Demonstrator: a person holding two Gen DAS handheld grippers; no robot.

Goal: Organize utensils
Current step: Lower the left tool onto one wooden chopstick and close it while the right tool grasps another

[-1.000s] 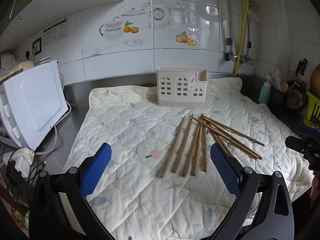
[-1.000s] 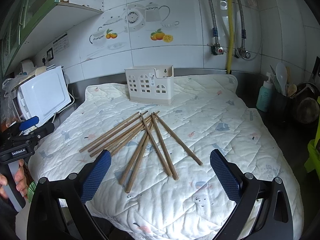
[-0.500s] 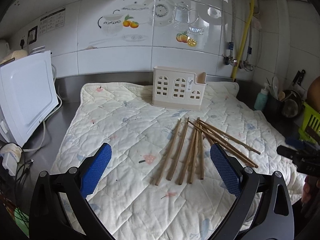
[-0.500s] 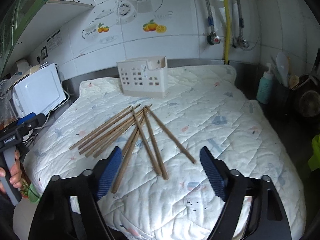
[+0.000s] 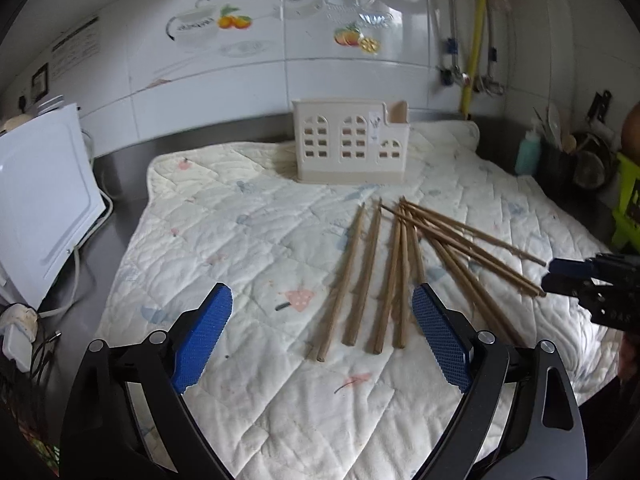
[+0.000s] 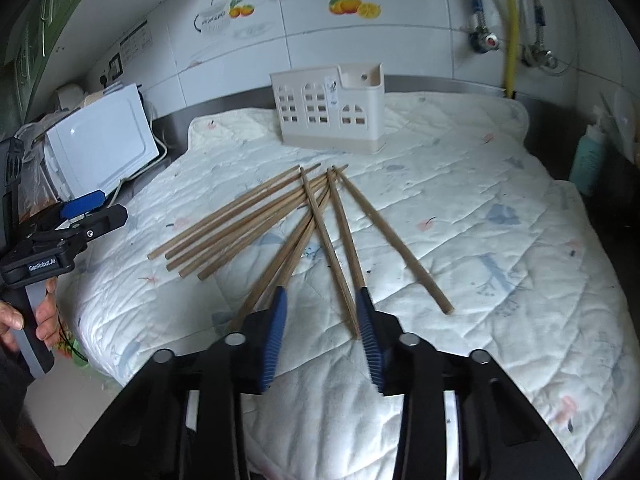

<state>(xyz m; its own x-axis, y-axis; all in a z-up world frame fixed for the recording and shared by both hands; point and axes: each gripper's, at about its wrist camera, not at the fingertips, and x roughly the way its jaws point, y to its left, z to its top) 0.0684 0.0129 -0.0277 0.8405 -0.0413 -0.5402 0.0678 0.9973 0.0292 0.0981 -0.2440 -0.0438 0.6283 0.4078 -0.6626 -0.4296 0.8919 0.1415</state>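
Observation:
Several wooden chopsticks lie fanned out on a white quilted mat, also in the right wrist view. A cream utensil holder with window cut-outs stands at the mat's far side, also in the right wrist view. My left gripper is wide open and empty, just short of the near chopstick ends. My right gripper has narrowed but stays open, low over the near ends of the middle chopsticks, gripping nothing. It shows at the right edge of the left wrist view.
A white appliance with cables stands left of the mat. A teal bottle and a dark pot of utensils stand at the back right. A green basket sits at the far right. Pipes run down the tiled wall.
My right gripper has narrowed a good deal and dropped toward the near chopstick ends. My left gripper has moved closer to the chopsticks and stays wide open.

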